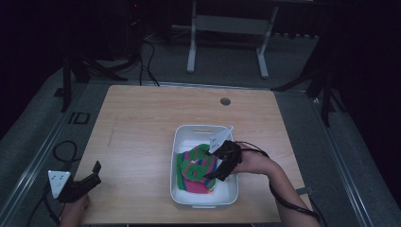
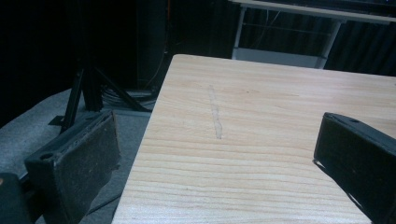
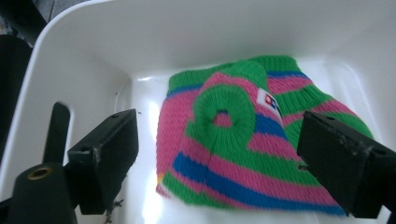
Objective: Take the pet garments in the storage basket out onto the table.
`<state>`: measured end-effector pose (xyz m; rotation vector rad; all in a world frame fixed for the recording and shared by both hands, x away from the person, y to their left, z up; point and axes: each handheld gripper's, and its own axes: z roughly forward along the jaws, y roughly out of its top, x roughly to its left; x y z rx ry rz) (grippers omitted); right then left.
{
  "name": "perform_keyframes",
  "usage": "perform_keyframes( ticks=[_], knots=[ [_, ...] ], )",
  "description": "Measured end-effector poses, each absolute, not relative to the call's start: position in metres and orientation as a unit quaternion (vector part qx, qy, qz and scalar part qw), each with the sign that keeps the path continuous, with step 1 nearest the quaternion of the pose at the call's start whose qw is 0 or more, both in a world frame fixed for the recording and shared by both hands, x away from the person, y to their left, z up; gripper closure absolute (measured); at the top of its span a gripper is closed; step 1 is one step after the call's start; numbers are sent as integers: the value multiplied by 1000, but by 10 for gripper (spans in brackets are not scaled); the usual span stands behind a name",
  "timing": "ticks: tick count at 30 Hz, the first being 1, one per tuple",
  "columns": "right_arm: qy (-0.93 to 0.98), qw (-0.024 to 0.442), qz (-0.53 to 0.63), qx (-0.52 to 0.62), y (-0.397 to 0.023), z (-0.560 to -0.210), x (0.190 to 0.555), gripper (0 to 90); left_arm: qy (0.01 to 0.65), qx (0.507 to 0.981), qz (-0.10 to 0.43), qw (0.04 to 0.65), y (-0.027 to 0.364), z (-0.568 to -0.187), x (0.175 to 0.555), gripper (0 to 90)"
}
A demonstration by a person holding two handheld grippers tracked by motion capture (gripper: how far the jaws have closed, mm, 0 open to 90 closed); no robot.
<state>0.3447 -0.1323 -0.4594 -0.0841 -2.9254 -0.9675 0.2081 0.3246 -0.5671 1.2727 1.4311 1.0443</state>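
Observation:
A knitted hat [image 1: 196, 169] [image 3: 243, 140] striped green, pink and blue lies in a white plastic tub [image 1: 182, 142] [image 3: 84, 60] on the wooden table. My right gripper [image 1: 218, 171] [image 3: 219, 158] hangs open just above the hat, its jaws wide apart on either side of it and holding nothing. My left gripper [image 1: 90, 179] [image 2: 217, 158] stands open at the table's front left corner, one jaw over the floor past the edge and the other over bare wood.
The wooden table [image 1: 142, 118] [image 2: 261, 116] has a round cable hole [image 1: 225, 101] near its far edge. Cables [image 1: 66, 151] lie on the grey floor to the left. A white desk frame [image 1: 227, 42] stands behind the table.

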Motion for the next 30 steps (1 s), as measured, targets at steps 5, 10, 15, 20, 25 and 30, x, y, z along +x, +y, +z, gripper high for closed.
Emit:
perform_keyframes(
  ticks=[5, 10, 15, 20, 25, 30],
  knots=[
    [-953, 32, -302, -16, -112, -468, 349, 128, 581, 517, 424, 463, 325, -567, 208, 9],
    [-956, 36, -291, -9, -96, -476, 354, 136, 581, 517, 423, 465, 325, -567, 208, 9],
    [-961, 28, -274, 1, -82, -484, 357, 143, 580, 519, 422, 465, 325, -567, 208, 9],
    [-965, 34, -260, -3, -72, -493, 362, 143, 581, 517, 421, 467, 325, -567, 208, 9],
    [-971, 39, -235, -2, -63, -507, 359, 142, 580, 517, 421, 468, 325, -567, 208, 9],
    [-979, 29, -203, 10, -54, -518, 352, 142, 580, 517, 421, 468, 325, -567, 208, 9]
  ],
)
